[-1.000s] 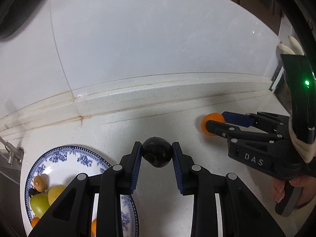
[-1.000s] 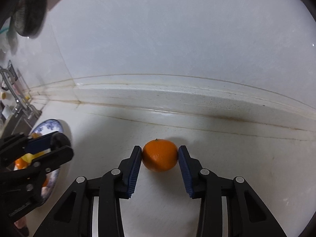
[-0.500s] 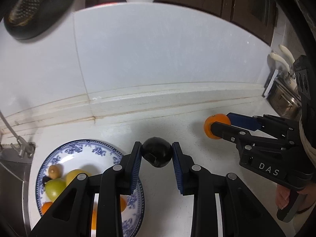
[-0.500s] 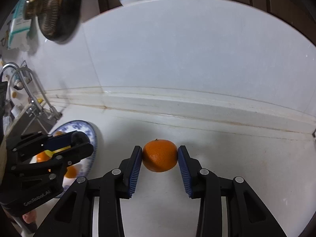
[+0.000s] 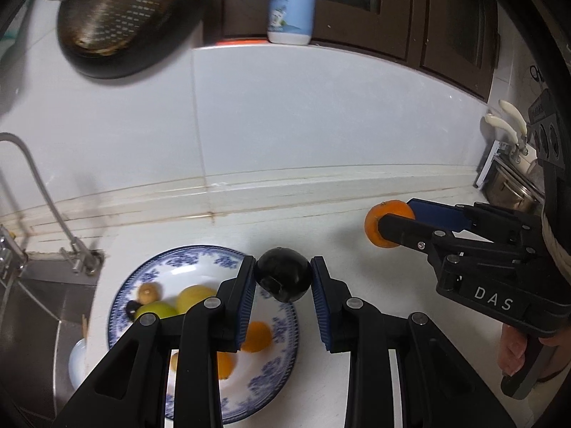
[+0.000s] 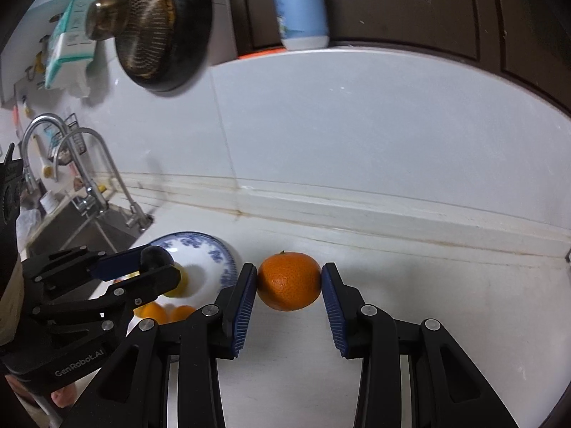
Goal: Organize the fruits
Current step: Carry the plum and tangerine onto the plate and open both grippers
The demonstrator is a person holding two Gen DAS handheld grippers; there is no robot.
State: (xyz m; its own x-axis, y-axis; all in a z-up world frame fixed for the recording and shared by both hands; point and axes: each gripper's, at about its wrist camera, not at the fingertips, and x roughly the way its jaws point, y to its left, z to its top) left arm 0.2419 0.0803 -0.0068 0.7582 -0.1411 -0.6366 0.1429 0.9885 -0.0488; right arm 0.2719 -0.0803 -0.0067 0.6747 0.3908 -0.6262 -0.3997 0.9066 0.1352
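My left gripper (image 5: 283, 280) is shut on a dark round plum (image 5: 283, 279) and holds it in the air over the right rim of a blue-and-white plate (image 5: 200, 255). The plate holds a green fruit, a yellow fruit, a kiwi and several oranges. My right gripper (image 6: 289, 281) is shut on an orange (image 6: 289, 281) and holds it above the white counter, right of the plate (image 6: 217, 253). The right gripper with the orange (image 5: 383, 223) shows at the right of the left wrist view. The left gripper with the plum (image 6: 155, 256) shows at the left of the right wrist view.
A steel sink (image 5: 32, 292) with a tap (image 6: 89, 164) lies left of the plate. A dark strainer (image 5: 121, 14) hangs on the tiled wall. A blue bottle (image 5: 292, 3) stands on a ledge above. A steel pot (image 5: 510, 189) sits at the far right.
Both grippers have risen from the counter with their fruits, so more wall and shelf show. The left gripper has carried the plum left, over the plate's rim.
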